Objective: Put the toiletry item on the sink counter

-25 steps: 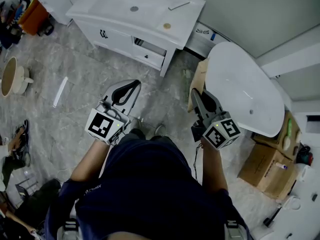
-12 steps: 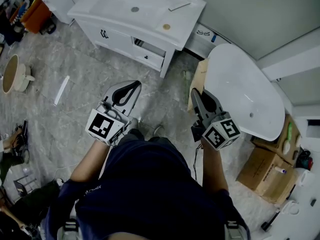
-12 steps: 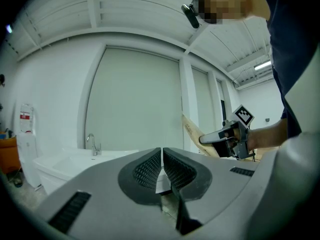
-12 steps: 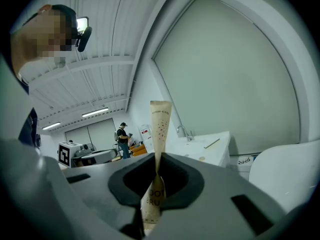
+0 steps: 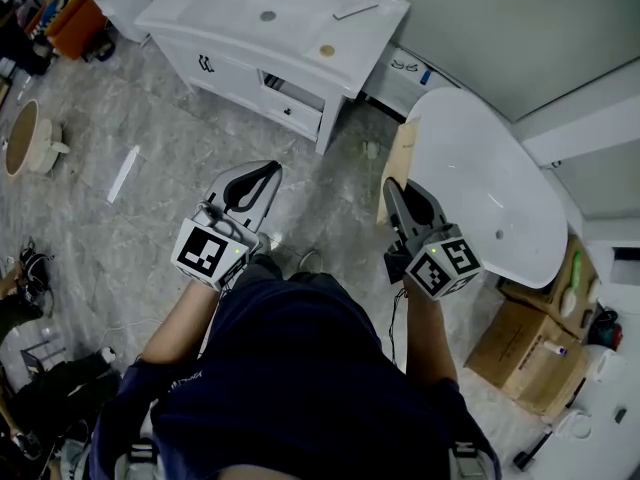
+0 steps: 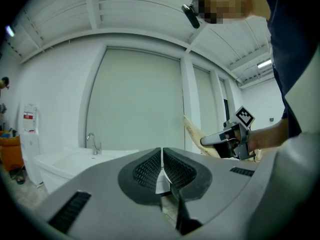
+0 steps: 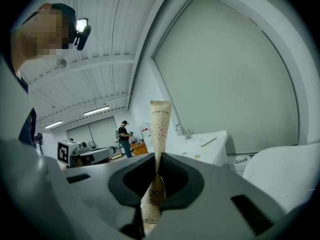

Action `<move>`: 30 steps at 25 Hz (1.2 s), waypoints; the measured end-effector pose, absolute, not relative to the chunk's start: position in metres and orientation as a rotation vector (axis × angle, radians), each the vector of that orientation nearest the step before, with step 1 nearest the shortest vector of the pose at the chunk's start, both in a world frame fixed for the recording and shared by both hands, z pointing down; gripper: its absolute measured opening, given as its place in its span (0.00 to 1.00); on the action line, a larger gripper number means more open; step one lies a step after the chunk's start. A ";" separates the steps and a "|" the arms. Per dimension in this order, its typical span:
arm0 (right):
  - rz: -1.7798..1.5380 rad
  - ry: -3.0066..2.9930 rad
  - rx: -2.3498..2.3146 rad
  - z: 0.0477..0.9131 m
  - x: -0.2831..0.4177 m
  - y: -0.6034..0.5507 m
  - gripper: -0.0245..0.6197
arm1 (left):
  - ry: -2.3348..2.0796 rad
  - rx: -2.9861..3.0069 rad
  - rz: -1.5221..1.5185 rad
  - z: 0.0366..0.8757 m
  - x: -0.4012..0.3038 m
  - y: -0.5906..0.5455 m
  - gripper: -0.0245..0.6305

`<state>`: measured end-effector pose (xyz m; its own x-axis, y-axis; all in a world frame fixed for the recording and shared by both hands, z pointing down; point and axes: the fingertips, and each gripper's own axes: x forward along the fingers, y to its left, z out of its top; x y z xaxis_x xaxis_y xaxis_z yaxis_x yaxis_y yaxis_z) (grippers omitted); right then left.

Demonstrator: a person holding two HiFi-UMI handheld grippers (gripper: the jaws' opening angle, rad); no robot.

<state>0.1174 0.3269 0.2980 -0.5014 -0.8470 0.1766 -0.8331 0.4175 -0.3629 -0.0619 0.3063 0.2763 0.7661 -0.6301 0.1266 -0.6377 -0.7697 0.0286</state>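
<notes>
A flat cream toiletry pack (image 7: pixel 159 129) with dark print stands upright between the jaws of my right gripper (image 7: pixel 159 168), which is shut on it. In the head view the pack (image 5: pixel 401 158) sticks out ahead of the right gripper (image 5: pixel 398 190), beside the tub. The white sink counter (image 5: pixel 290 23) with its faucet (image 7: pixel 182 131) stands some way ahead over the floor. My left gripper (image 5: pixel 270 172) is held level with the right one. Its jaws (image 6: pixel 161 156) are shut with nothing between them.
A white bathtub (image 5: pixel 490 188) lies close on the right, with cardboard boxes (image 5: pixel 520 340) behind it. A small round item (image 5: pixel 327 51) and a thin flat strip (image 5: pixel 356 11) lie on the counter. A beige bowl-shaped object (image 5: pixel 25 143) and clutter sit at the left. A person (image 7: pixel 123 134) stands far off.
The floor and counter have drifted slightly in the head view. Both grippers keep the same pose, and the right one still holds the pack.
</notes>
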 end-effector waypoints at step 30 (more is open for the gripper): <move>-0.647 2.620 -1.548 0.309 0.160 0.304 0.09 | -1.076 2.876 0.169 0.283 -0.029 0.279 0.09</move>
<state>0.1596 0.3036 0.3087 -0.5044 -0.8442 0.1813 -0.8315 0.4183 -0.3657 -0.0292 0.2793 0.2826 0.7493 -0.6501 0.1261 -0.6574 -0.7531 0.0236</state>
